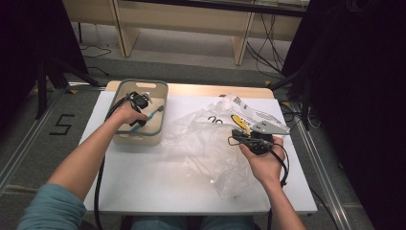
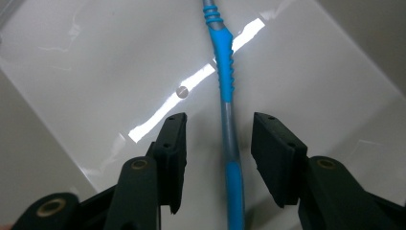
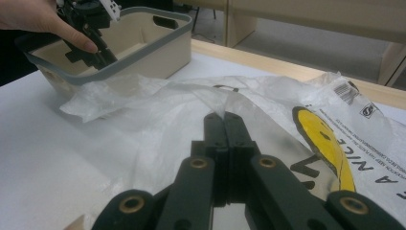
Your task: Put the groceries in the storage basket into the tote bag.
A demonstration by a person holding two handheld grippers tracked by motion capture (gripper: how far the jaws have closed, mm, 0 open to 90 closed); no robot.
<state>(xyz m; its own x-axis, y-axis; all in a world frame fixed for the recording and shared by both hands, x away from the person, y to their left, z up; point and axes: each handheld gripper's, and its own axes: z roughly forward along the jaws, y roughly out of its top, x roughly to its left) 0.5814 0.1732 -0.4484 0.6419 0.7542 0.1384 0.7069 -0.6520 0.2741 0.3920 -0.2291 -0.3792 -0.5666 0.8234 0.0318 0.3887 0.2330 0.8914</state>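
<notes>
A blue and grey toothbrush [image 1: 147,118] [image 2: 225,76] lies on the floor of a beige bin [image 1: 139,139] [image 3: 158,52] at the table's back left. My left gripper [image 1: 140,114] [image 2: 218,129] reaches down into the bin and stands open, its jaws on either side of the toothbrush handle with a gap on both sides. A crumpled clear plastic bag [image 1: 206,143] [image 3: 158,120] with a yellow smiley print is spread over the middle and right of the table. My right gripper [image 1: 234,136] [image 3: 224,120] is shut on a fold of that bag, which tents up at the jaw tips.
The white table top [image 1: 143,182] has a wooden strip along its far edge. Behind it stands a light wooden bench [image 1: 191,24] with cables on the floor. Black curtains close off both sides.
</notes>
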